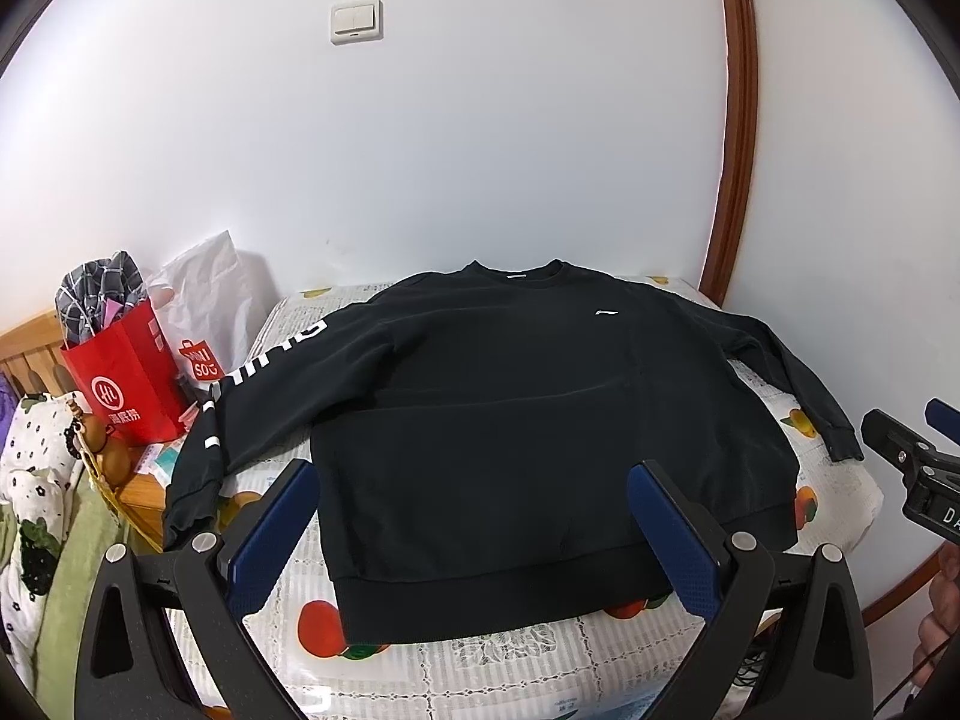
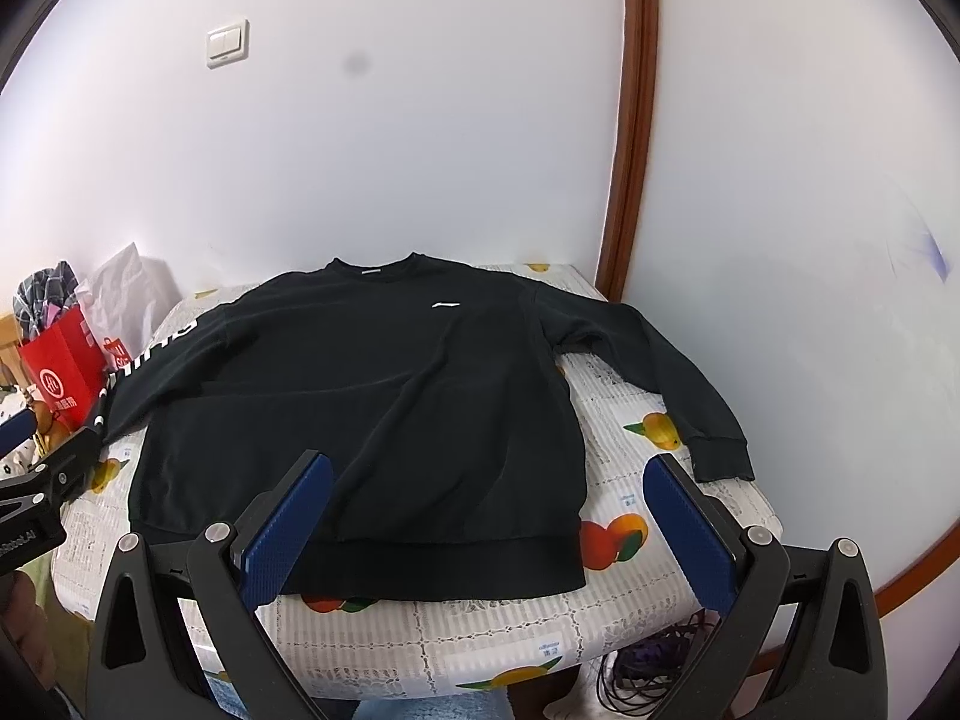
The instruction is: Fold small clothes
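Black sweatshirt (image 1: pixel 498 420) spread flat, front up, on a worktop (image 1: pixel 480 666) covered with a fruit-print cloth. Collar at the far edge by the wall, hem (image 2: pixel 420 564) along the near edge; long axis running straight away from both cameras. Sleeves splayed out and down: lettered sleeve (image 1: pixel 240 402) draping off the left edge, plain sleeve (image 2: pixel 678 378) lying on the cloth to the right, cuff (image 2: pixel 723 456) near the right front corner.

Left hand-held gripper (image 1: pixel 474 540) spread wide, holding nothing, hovering above the hem, left of the body's middle. Right hand-held gripper (image 2: pixel 489 531) likewise spread and empty, over the hem's right end, its right finger (image 2: pixel 690 534) just beside the plain cuff.

Judgement: nothing folded yet. Plain sleeve nearer the right side, lettered sleeve nearer the left, so each sleeve likely taken by the gripper on its own side and drawn inward across the body. Lettered cuff hanging over the edge, lower than the worktop; probably needs a reach down and out.

Beyond: red paper bag (image 1: pixel 129 378) and white plastic bag (image 1: pixel 210 294) at left, light switch (image 1: pixel 356 21) on the wall, wooden door frame (image 1: pixel 735 138) at right.
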